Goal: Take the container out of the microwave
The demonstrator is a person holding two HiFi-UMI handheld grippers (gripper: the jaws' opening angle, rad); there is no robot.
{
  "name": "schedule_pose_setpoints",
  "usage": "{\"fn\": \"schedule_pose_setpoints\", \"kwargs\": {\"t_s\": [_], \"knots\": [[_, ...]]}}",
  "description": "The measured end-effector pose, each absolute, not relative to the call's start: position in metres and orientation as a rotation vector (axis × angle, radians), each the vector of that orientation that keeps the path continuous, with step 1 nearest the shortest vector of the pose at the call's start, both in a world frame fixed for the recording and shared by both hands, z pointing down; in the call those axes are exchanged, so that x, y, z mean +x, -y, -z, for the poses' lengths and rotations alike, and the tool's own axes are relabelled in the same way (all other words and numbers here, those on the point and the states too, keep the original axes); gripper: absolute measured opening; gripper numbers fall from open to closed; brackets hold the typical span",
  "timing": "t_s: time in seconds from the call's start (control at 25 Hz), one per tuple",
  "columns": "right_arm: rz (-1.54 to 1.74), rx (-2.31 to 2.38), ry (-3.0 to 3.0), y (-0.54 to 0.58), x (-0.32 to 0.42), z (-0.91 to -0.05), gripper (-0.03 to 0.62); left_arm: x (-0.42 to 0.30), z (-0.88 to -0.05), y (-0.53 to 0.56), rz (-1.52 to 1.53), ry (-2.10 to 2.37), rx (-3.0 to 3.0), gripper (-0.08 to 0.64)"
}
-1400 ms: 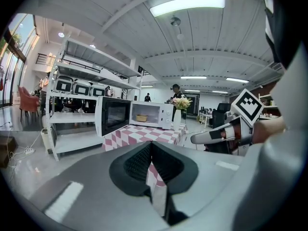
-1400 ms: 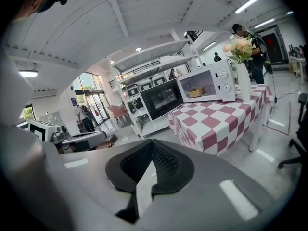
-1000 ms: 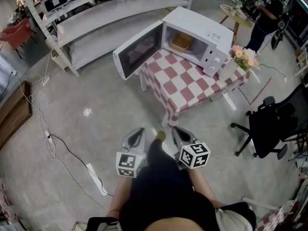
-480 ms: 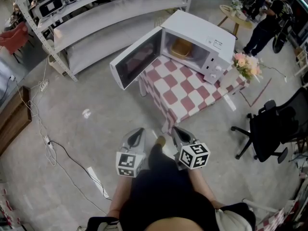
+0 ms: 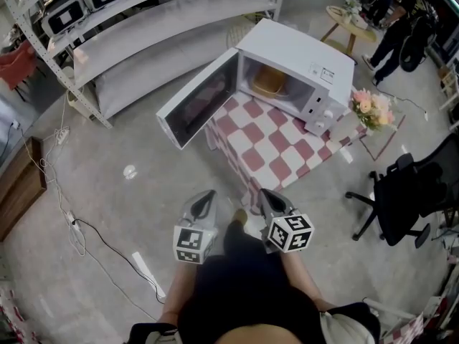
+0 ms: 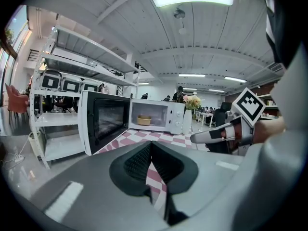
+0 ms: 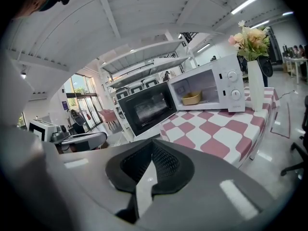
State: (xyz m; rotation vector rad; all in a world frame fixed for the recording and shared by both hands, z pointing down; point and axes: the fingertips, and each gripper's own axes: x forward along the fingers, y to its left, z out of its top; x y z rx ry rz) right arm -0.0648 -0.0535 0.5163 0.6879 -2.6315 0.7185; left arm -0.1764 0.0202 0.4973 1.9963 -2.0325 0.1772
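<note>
The task's thing, a shallow tan container (image 5: 270, 82), sits inside the cavity of a white box-shaped microwave oven (image 5: 301, 49) in the upper middle of the head view. The oven stands on a worktop covered with a red-and-white checked cloth (image 5: 276, 145). Its dark-windowed door (image 5: 197, 99) hangs wide open, swung out toward the left of the frame.

Both tools are low in the frame, well apart from the worktop. The left gripper (image 5: 209, 192) has its jaws pressed together with nothing between them, as the left gripper view shows (image 6: 150, 144). The right gripper (image 5: 262, 191) is likewise closed and empty (image 7: 152, 146).

The relation that matters is that the container lies straight up the frame from the right gripper, with only checked cloth between. From the left gripper it lies up and to the right, and the open door stands close to that line. In the left gripper view the container (image 6: 144, 121) shows just above the jaws, past the door's edge. In the right gripper view it (image 7: 192, 98) sits up and right of the jaws, in plain sight.

The container looks wider than tall, with its broad side facing the opening. The right hand probably has the cleaner reach. Either pair of jaws would have to spread before taking the rim.
</note>
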Motion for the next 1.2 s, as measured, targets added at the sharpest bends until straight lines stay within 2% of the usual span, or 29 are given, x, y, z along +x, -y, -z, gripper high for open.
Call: {"fn": "schedule_pose_setpoints", "kwargs": {"t_s": [1.2], "knots": [[-0.73,0.669,2.623,0.195,-0.128,-0.534,0.001,-0.236,-0.511,0.129,-0.213,2.015,2.022,0.009]]}}
